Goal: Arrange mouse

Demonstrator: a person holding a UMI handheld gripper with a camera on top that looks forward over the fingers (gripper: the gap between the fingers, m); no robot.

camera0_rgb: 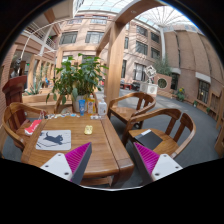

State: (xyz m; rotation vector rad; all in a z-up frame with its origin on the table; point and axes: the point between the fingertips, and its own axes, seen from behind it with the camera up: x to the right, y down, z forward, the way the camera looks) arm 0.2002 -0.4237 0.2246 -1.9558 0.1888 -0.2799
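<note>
My tool hangs above the near end of a wooden tabletop, its 2 pink-padded fingers spread wide with nothing between them. The mouse, a dark shape, lies on a pale mat on the tabletop, ahead of my left finger and well apart from it. Beyond the mat I see a red thing near the far left edge and a small yellowish thing toward the middle. A leafy plant stands at the far end. Wooden chairs sit right of the tabletop, and a tall brick building rises behind.
</note>
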